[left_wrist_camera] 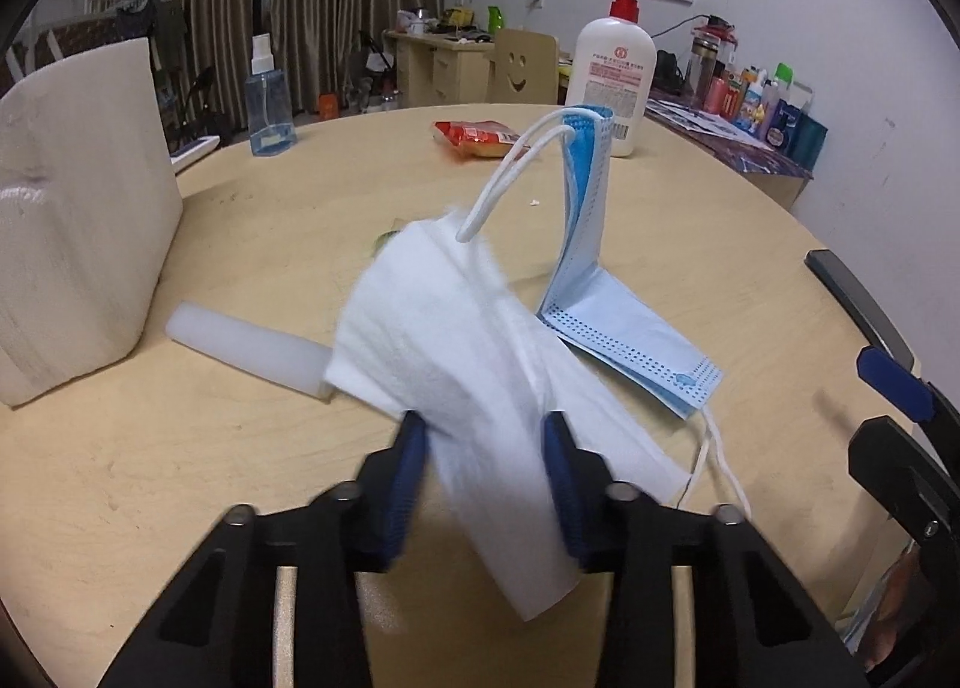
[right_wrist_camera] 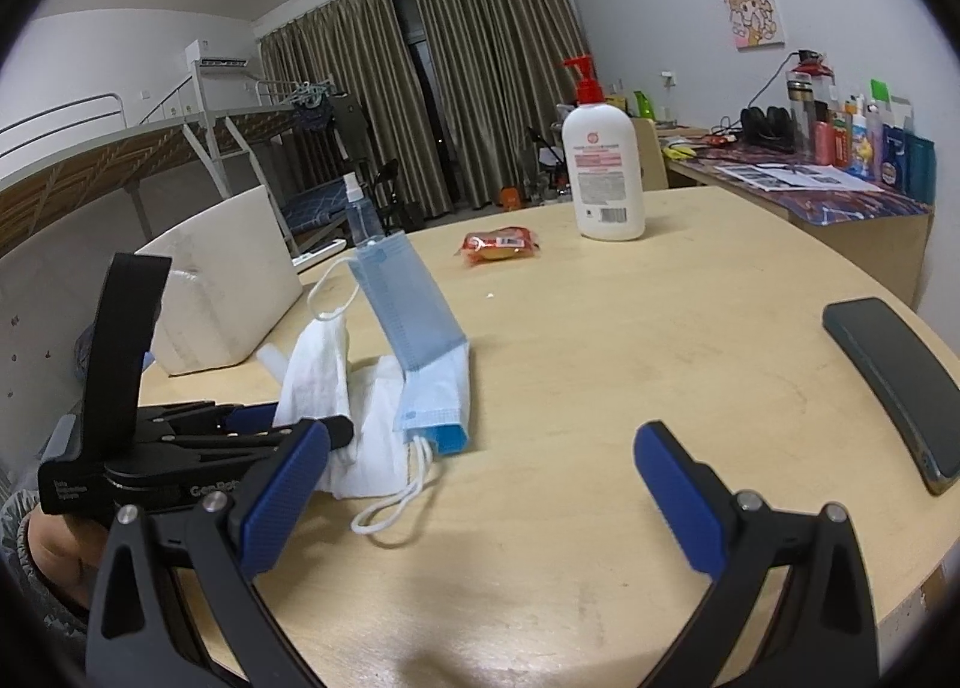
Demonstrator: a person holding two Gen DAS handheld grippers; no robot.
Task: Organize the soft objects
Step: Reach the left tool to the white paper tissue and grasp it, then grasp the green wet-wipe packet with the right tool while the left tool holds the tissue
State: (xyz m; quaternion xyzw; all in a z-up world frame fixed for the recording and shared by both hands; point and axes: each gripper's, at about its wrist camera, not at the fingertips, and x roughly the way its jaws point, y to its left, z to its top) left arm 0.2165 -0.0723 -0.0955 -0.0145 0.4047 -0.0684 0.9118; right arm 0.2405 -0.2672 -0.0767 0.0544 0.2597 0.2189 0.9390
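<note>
Left wrist view shows my left gripper (left_wrist_camera: 486, 436) with its blue jaws pinching a white tissue (left_wrist_camera: 444, 328). It is soft and fuzzy and bunched up between the pads, and it droops over both sides. My right gripper (right_wrist_camera: 480, 484) has its jaws spread wide with nothing in them, low over the bare bench (right_wrist_camera: 660, 328).

I think I am at the grab step, taking hold of the tissue to tidy it away. A blue face mask (left_wrist_camera: 624, 328) lies at about two o'clock from my left jaws, touching the tissue. It is thin and pleated, folded so one half stands up, with white stringy ear loops (left_wrist_camera: 516, 172). One loop rests on the tissue, so the next move should be slow, or the mask may get dragged along.

A smooth white plastic tube (left_wrist_camera: 246, 346) lies at ten o'clock, and a big white foam block (left_wrist_camera: 78, 220) sits past it.
</note>
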